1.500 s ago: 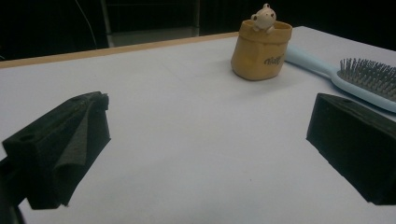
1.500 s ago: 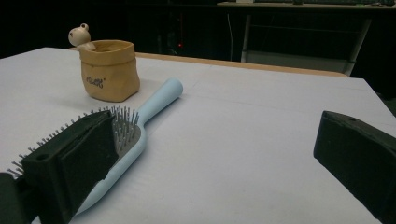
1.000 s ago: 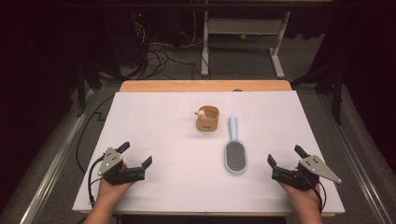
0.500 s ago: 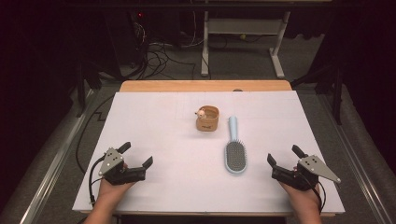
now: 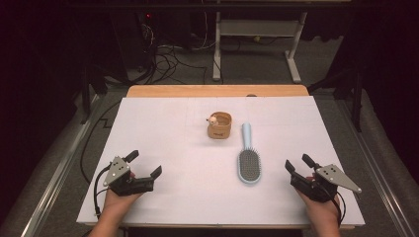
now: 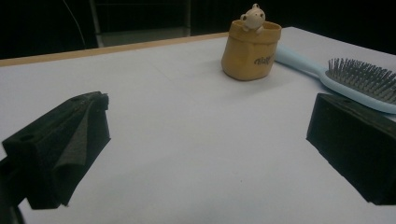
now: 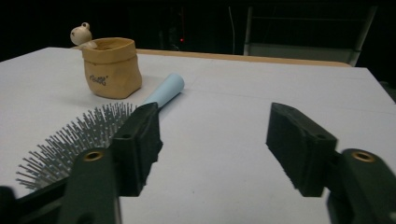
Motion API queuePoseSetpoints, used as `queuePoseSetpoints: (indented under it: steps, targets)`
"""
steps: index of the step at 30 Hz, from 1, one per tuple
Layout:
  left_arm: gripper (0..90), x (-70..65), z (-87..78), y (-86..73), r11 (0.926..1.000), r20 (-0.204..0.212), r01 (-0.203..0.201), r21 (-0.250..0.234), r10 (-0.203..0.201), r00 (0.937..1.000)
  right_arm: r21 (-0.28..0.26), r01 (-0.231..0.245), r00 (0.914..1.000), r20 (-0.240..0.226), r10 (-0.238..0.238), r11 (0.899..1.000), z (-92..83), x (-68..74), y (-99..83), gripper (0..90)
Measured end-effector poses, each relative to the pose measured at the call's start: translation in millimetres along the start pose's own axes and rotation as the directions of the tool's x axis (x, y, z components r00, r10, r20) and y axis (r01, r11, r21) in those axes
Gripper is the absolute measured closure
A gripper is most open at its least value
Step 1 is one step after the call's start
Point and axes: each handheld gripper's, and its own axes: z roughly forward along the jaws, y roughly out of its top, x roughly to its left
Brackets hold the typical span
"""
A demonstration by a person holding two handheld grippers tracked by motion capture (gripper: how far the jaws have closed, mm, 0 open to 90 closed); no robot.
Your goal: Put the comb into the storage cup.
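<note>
A light-blue hairbrush (image 5: 248, 165) lies bristles up on the white sheet, its handle pointing away toward a small tan pouch-shaped pot (image 5: 220, 127) with a little bear figure on its rim. My left gripper (image 5: 145, 163) rests at the near left with its jaws wide open and nothing between them. My right gripper (image 5: 297, 162) sits at the near right, just right of the brush head. Its jaws have just been closing, but they stand apart with nothing between them. The left gripper view (image 6: 210, 102) shows the pot (image 6: 250, 51) and brush (image 6: 359, 77) ahead. The right gripper view (image 7: 214, 114) shows the brush (image 7: 74, 135) and pot (image 7: 112, 67) to its left.
The white sheet (image 5: 168, 133) covers a wooden table whose bare far edge (image 5: 217, 91) shows at the back. Beyond it, cables (image 5: 168, 59) lie on the dark floor beside a white metal stand (image 5: 257, 29). Metal rails run along both sides of the table.
The right gripper's jaws have drawn closer together, with nothing caught between them. Both hands, the brush and the pot have stayed where they were.
</note>
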Motion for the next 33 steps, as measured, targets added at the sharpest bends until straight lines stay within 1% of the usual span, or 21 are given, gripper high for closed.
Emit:
queuePoseSetpoints:
  steps: [5,10,12,13,14,15,16,17,18,21,25,26,27,28,29,30,31,32,33]
  targets:
    - [0.3,0.3,-0.2,0.1,1.0000,0.001,0.002,0.000,-0.002,1.0000,0.021,-0.004,0.9996,-0.026,0.005,1.000,0.8,1.6,0.8,56.4]
    - [0.3,0.0,-0.1,0.2,1.0000,0.004,-0.002,0.001,0.002,1.0000,0.035,0.020,0.9989,-0.043,-0.018,0.999,2.3,4.8,1.8,70.5]
    - [0.3,-0.1,-0.2,0.3,1.0000,0.003,-0.002,0.000,0.002,1.0000,0.038,0.025,0.9987,-0.044,-0.024,0.999,2.6,6.8,2.4,75.5]
    - [0.3,0.0,-0.2,0.4,1.0000,0.003,-0.002,0.000,0.002,1.0000,0.038,0.025,0.9987,-0.044,-0.024,0.999,2.6,6.8,2.4,75.5]
    - [0.3,0.1,-0.3,0.6,1.0000,0.004,-0.002,0.001,0.002,1.0000,0.037,0.029,0.9987,-0.043,-0.027,0.999,2.8,7.9,2.6,78.2]
    - [0.4,0.2,-0.5,0.8,1.0000,0.004,-0.003,0.002,0.003,1.0000,0.042,0.034,0.9985,-0.043,-0.032,0.999,2.7,9.5,3.4,83.3]
    - [0.5,0.3,-0.6,0.9,1.0000,0.005,-0.003,0.002,0.003,1.0000,0.040,0.034,0.9986,-0.041,-0.033,0.999,2.6,10.1,3.7,86.7]
    - [0.5,0.3,-0.7,0.9,1.0000,0.004,-0.004,0.002,0.004,1.0000,0.040,0.034,0.9986,-0.041,-0.033,0.999,2.6,10.1,3.7,86.7]
    - [0.5,0.4,-0.6,1.0,1.0000,0.004,-0.005,0.003,0.005,1.0000,0.044,0.038,0.9985,-0.042,-0.036,0.998,2.5,11.7,4.6,90.0]
    - [0.5,0.5,-0.2,1.0,1.0000,0.006,-0.006,0.007,0.006,1.0000,0.046,0.050,0.9978,-0.046,-0.048,0.998,3.4,16.4,5.9,90.0]
    - [0.7,0.4,0.4,0.9,0.9999,0.010,-0.004,0.010,0.004,0.9999,0.050,0.058,0.9953,-0.081,-0.054,0.997,6.5,26.1,8.2,90.0]
    - [0.7,0.3,0.5,0.9,0.9999,0.010,-0.006,0.010,0.006,0.9999,0.052,0.065,0.9944,-0.087,-0.061,0.996,7.8,29.0,8.5,90.0]
    - [0.7,0.2,0.5,0.9,0.9999,0.010,-0.007,0.008,0.007,0.9999,0.052,0.065,0.9944,-0.087,-0.061,0.996,7.8,29.0,8.5,90.0]
    - [0.7,0.3,0.5,0.8,1.0000,0.009,-0.007,0.006,0.006,0.9999,0.061,0.071,0.9930,-0.098,-0.065,0.996,10.4,34.9,9.2,90.0]
    - [0.7,0.3,0.5,0.8,1.0000,0.009,-0.007,0.006,0.006,0.9999,0.061,0.071,0.9930,-0.098,-0.065,0.996,10.4,34.9,9.2,90.0]
    - [0.7,0.3,0.6,0.8,0.9999,0.009,-0.009,0.006,0.008,0.9999,0.065,0.080,0.9910,-0.113,-0.072,0.995,12.8,41.2,10.0,90.0]
    - [0.7,0.3,0.6,0.8,0.9999,0.009,-0.009,0.006,0.008,0.9999,0.067,0.085,0.9897,-0.121,-0.076,0.994,13.9,44.2,10.4,90.0]
    - [0.7,0.3,0.6,0.8,0.9999,0.008,-0.010,0.006,0.010,0.9999,0.067,0.085,0.9897,-0.121,-0.076,0.994,13.9,44.2,10.4,90.0]
    - [0.7,0.2,0.6,0.8,0.9999,0.009,-0.011,0.006,0.011,0.9999,0.070,0.095,0.9876,-0.132,-0.086,0.993,16.0,50.3,10.6,90.0]
